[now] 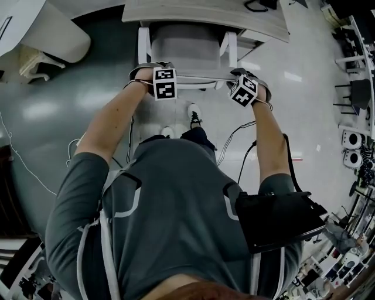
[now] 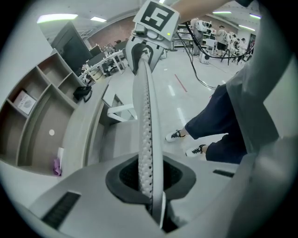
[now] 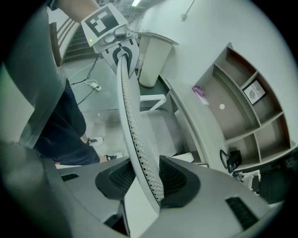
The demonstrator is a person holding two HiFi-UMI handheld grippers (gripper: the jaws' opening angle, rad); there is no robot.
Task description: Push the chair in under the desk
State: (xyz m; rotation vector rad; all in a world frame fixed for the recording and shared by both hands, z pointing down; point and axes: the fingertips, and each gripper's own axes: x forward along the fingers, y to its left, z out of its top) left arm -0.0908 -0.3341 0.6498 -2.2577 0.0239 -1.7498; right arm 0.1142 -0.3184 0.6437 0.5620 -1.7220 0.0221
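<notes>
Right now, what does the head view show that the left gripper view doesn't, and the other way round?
Head view only: the left gripper seen from outside, and a black case at the person's hip. Left gripper view only: shelf compartments holding a framed card, and the mesh of the backrest close up, clamped between its jaws. Both: that backrest, the right gripper, the desk and the person's shoes.

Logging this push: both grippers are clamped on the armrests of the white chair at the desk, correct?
One slip. The left gripper and right gripper are clamped on the top of the backrest of the white chair at the desk; each gripper view shows it between the jaws.
</notes>
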